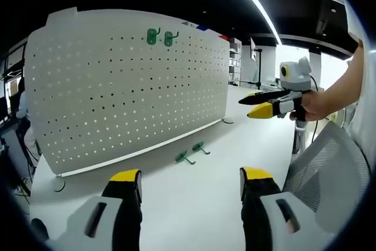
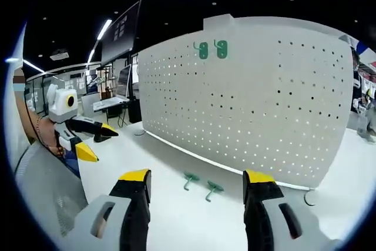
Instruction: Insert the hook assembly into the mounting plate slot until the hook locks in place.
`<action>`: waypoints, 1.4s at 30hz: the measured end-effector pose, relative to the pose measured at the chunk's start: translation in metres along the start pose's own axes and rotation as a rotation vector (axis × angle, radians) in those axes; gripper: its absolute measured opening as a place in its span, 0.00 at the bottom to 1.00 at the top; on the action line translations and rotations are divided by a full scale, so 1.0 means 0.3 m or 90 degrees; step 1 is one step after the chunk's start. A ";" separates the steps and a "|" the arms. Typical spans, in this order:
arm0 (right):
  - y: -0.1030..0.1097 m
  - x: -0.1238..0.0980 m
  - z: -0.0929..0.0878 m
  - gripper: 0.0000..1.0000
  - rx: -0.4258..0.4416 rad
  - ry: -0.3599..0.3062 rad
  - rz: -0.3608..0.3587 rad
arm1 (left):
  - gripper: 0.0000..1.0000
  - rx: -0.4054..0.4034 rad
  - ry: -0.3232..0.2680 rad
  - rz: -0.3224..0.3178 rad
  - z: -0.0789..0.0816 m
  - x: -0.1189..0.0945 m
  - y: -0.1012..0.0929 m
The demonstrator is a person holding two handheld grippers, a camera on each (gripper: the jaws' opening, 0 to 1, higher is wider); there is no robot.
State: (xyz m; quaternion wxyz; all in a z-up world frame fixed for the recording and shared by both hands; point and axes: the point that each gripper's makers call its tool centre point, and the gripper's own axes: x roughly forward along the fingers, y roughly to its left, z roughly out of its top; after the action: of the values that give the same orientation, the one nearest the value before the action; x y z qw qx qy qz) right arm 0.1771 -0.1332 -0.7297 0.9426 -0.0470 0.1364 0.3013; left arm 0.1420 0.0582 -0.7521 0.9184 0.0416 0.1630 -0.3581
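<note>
White perforated pegboard (image 1: 126, 86) stands upright on the white table (image 1: 200, 198) on the left of my left gripper view, with two green hooks (image 1: 160, 37) already hanging side by side near its top edge. Moving right, two more green hooks (image 1: 191, 151) lie loose on the table just in front of the board's base. My left gripper (image 1: 191, 183) hovers over the table with its jaws wide apart and nothing between them. Further right, my right gripper (image 1: 258, 105) hangs in the air, jaws apart and empty. In my right gripper view the loose hooks lie between its parted jaws.
</note>
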 end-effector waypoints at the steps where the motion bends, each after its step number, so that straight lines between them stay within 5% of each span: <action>1: 0.001 -0.005 -0.008 0.61 0.000 0.004 0.000 | 0.70 0.001 0.001 0.000 -0.001 0.000 0.000; 24: -0.008 -0.094 -0.109 0.63 0.016 0.055 0.003 | 0.70 0.002 0.001 0.000 -0.001 0.001 -0.001; 42: 0.001 -0.104 -0.122 0.63 0.021 0.059 0.004 | 0.70 -0.002 0.000 0.004 0.006 0.000 0.006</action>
State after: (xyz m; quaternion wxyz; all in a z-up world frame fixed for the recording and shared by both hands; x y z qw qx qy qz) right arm 0.1443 -0.1565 -0.7558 0.9349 -0.0448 0.1852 0.2995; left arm 0.1436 0.0592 -0.7504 0.9197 0.0406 0.1638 -0.3546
